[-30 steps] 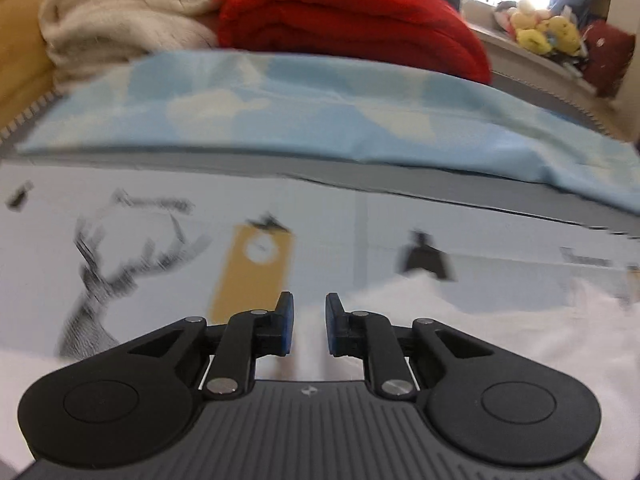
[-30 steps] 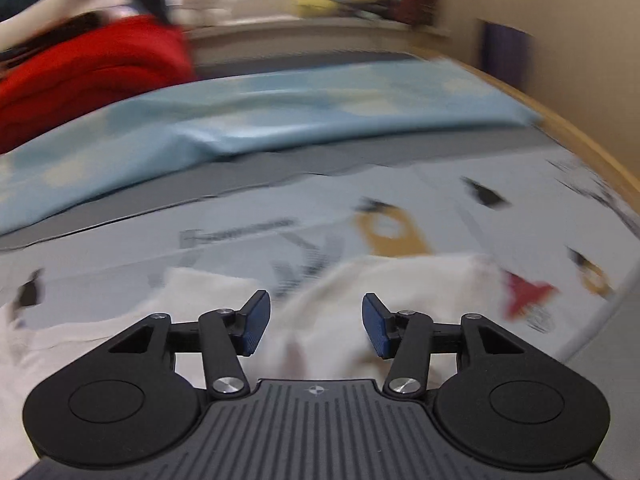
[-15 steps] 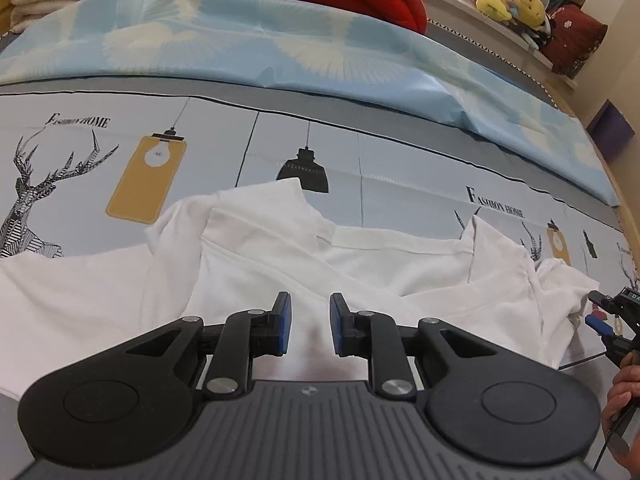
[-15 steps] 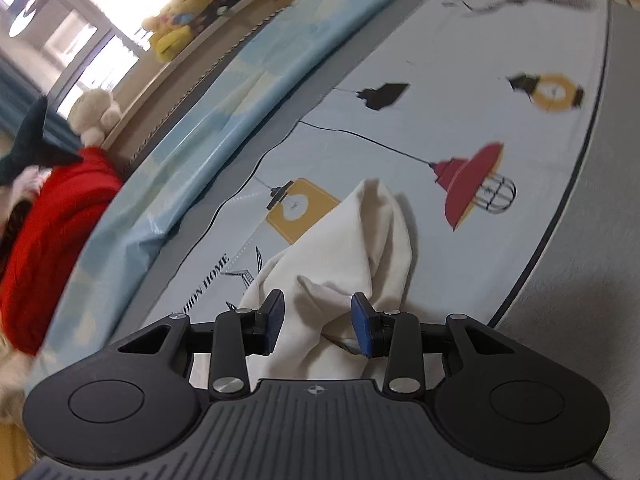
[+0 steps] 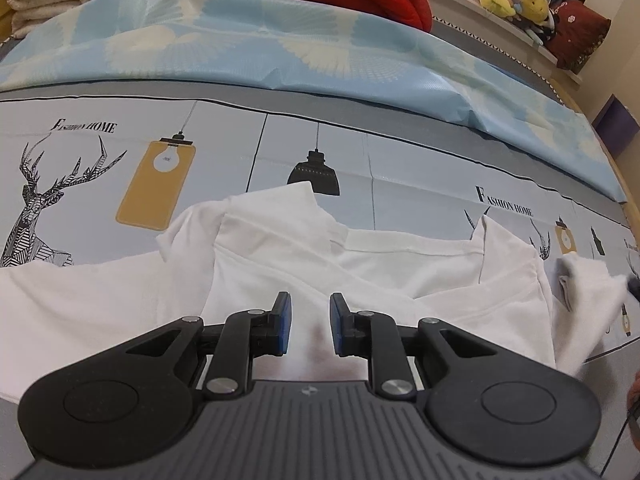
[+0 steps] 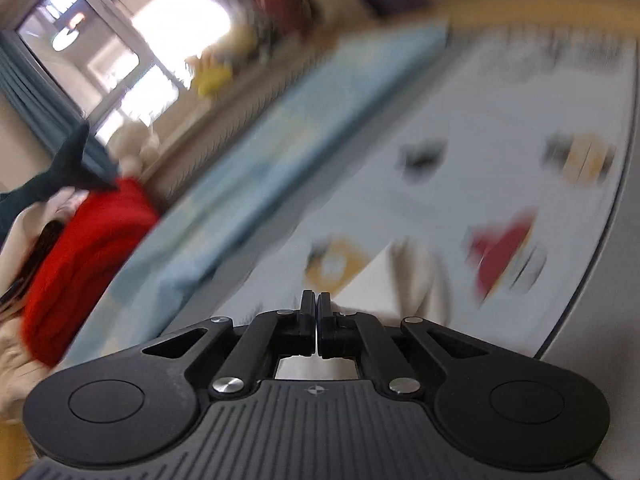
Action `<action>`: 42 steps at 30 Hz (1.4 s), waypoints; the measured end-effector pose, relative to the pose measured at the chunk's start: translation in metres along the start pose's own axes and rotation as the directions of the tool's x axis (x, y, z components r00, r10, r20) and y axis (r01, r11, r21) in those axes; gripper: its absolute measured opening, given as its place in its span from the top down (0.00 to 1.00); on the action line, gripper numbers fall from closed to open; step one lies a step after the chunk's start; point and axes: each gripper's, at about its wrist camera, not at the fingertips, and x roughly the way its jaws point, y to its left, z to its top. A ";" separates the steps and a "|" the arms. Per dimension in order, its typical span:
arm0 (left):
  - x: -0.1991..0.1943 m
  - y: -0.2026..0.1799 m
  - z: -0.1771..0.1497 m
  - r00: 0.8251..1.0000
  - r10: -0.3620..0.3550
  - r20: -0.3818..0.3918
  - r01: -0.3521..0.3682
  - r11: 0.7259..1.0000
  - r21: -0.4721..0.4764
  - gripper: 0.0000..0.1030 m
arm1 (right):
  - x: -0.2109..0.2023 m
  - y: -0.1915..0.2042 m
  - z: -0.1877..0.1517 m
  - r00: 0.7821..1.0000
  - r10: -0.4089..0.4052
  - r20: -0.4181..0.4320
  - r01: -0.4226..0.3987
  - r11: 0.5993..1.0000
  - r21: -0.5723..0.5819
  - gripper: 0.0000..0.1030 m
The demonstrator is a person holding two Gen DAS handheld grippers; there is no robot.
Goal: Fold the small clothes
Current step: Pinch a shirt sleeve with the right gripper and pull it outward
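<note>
The white shirt (image 5: 360, 264) lies spread on the printed bed sheet (image 5: 420, 168), in front of a blue blanket (image 5: 280, 48). Your left tool (image 5: 310, 322) hovers over it, pads apart, gripping nothing. Your right tool (image 6: 316, 316) is pressed together; whether cloth is pinched, cannot tell.

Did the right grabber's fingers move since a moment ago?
Yes. The right gripper had a wide gap between its blue pads; now the jaws are shut, meeting in front of the white shirt.
</note>
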 end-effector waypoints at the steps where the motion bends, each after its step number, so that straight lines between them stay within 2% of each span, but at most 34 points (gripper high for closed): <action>1: 0.000 0.001 0.000 1.000 0.001 -0.001 -0.001 1.000 -0.002 0.78 | -0.004 -0.002 0.005 0.996 -0.090 0.026 0.091 0.996 -0.025 1.00; 2: 0.000 0.002 0.000 1.000 0.000 -0.003 0.000 1.000 -0.002 0.78 | -0.002 -0.007 0.009 0.979 -0.202 0.028 0.203 0.979 -0.037 1.00; 3: 0.001 0.002 0.001 1.000 -0.001 -0.004 0.001 1.000 -0.003 0.78 | 0.001 -0.016 0.011 0.946 -0.324 0.023 0.324 0.945 -0.034 0.96; 4: 0.001 0.002 0.000 1.000 -0.001 -0.006 0.001 1.000 -0.002 0.78 | 0.003 -0.026 0.011 0.918 -0.395 0.017 0.395 0.918 -0.019 0.95; 6: 0.001 0.002 0.000 1.000 -0.002 -0.009 0.002 1.000 -0.001 0.75 | 0.002 -0.036 0.011 0.886 -0.464 0.019 0.464 0.886 0.016 0.95; 7: 0.002 0.002 0.000 1.000 -0.002 -0.009 0.002 1.000 -0.001 0.75 | -0.001 -0.033 0.012 0.888 -0.457 0.053 0.457 0.889 0.018 0.95; 8: 0.002 0.003 0.000 1.000 -0.001 -0.011 0.001 1.000 -0.002 0.75 | -0.003 -0.025 0.012 0.902 -0.422 0.092 0.424 0.905 -0.010 0.95; 10: 0.003 0.003 0.000 1.000 -0.003 -0.016 0.003 1.000 -0.002 0.75 | -0.001 -0.002 0.010 0.952 -0.284 0.116 0.297 0.947 -0.124 0.89; 11: 0.003 0.002 0.001 1.000 -0.004 -0.019 0.004 1.000 -0.001 0.75 | 0.005 0.010 0.007 0.976 -0.203 0.077 0.214 0.960 -0.181 0.83; 12: 0.004 0.002 0.001 1.000 -0.006 -0.021 0.006 1.000 -0.002 0.75 | 0.014 0.021 0.003 0.989 -0.146 0.022 0.147 0.962 -0.230 0.65; 13: 0.004 0.002 0.002 1.000 -0.008 -0.021 0.008 1.000 -0.004 0.75 | 0.025 0.031 -0.004 0.992 -0.119 -0.030 0.105 0.954 -0.281 0.50; 14: 0.004 0.002 0.003 1.000 -0.009 -0.021 0.009 1.000 -0.007 0.75 | 0.035 0.041 -0.010 0.992 -0.114 -0.062 0.088 0.940 -0.329 0.48; 18: 0.000 0.004 0.007 1.000 -0.017 -0.011 0.017 1.000 -0.018 0.75 | 0.085 0.073 -0.031 0.977 -0.195 -0.081 0.122 0.832 -0.541 0.48; 20: -0.003 0.005 0.007 1.000 -0.020 -0.011 0.019 1.000 -0.021 0.75 | 0.112 0.077 -0.033 0.949 -0.307 -0.074 0.206 0.780 -0.590 0.48; 22: -0.007 0.008 0.010 1.000 -0.023 -0.007 0.023 0.999 -0.031 0.75 | 0.139 0.076 -0.035 0.913 -0.395 -0.106 0.243 0.733 -0.635 0.51; 23: -0.010 0.009 0.012 1.000 -0.026 -0.002 0.026 0.999 -0.037 0.75 | 0.143 0.079 -0.036 0.909 -0.404 -0.100 0.245 0.715 -0.655 0.53; 25: -0.015 0.011 0.014 0.999 -0.033 0.008 0.033 0.998 -0.045 0.75 | 0.141 0.083 -0.033 0.901 -0.422 -0.098 0.241 0.676 -0.696 0.93; 26: -0.017 0.012 0.015 0.999 -0.037 0.010 0.038 0.998 -0.048 0.75 | 0.136 0.086 -0.027 0.903 -0.418 -0.103 0.235 0.680 -0.694 0.93; 27: -0.019 0.013 0.016 0.999 -0.041 0.012 0.041 0.998 -0.053 0.75 | 0.122 0.086 -0.015 0.918 -0.385 -0.091 0.232 0.711 -0.664 0.93; 29: -0.021 0.016 0.017 0.999 -0.044 0.016 0.045 0.997 -0.060 0.75 | 0.079 0.080 0.009 0.954 -0.298 -0.017 0.237 0.789 -0.566 0.94; 30: -0.023 0.017 0.018 0.999 -0.046 0.020 0.047 0.997 -0.065 0.75 | 0.046 0.070 0.024 0.965 -0.257 0.053 0.250 0.840 -0.482 0.93; 32: -0.025 0.020 0.019 0.999 -0.047 0.024 0.049 0.996 -0.074 0.75 | -0.015 0.038 0.039 0.955 -0.224 0.196 0.274 0.920 -0.280 0.93; 34: -0.026 0.022 0.019 0.998 -0.049 0.026 0.051 0.996 -0.077 0.75 | -0.065 -0.008 0.037 0.929 -0.265 0.258 0.302 0.946 -0.117 0.90; 36: -0.027 0.023 0.019 0.998 -0.051 0.024 0.053 0.996 -0.075 0.75 | -0.083 -0.052 0.025 0.918 -0.349 0.189 0.366 0.928 -0.063 0.88; 37: -0.027 0.023 0.018 0.998 -0.052 0.023 0.053 0.996 -0.075 0.75 | -0.083 -0.079 0.017 0.917 -0.388 0.091 0.395 0.917 -0.063 0.87; 39: -0.028 0.023 0.019 0.998 -0.052 0.024 0.054 0.995 -0.078 0.75 | -0.075 -0.128 0.004 0.884 -0.459 -0.089 0.459 0.888 -0.022 0.86; 40: -0.029 0.023 0.019 0.998 -0.051 0.027 0.053 0.995 -0.079 0.75 | -0.072 -0.148 0.000 0.877 -0.458 -0.148 0.467 0.884 0.032 0.86; 41: -0.028 0.022 0.019 0.998 -0.050 0.028 0.052 0.996 -0.078 0.75 | -0.070 -0.163 0.001 0.885 -0.431 -0.178 0.450 0.889 0.083 0.85; 42: -0.028 0.022 0.019 0.998 -0.049 0.029 0.051 0.996 -0.079 0.75 | -0.070 -0.170 0.003 0.902 -0.400 -0.162 0.418 0.903 0.099 0.85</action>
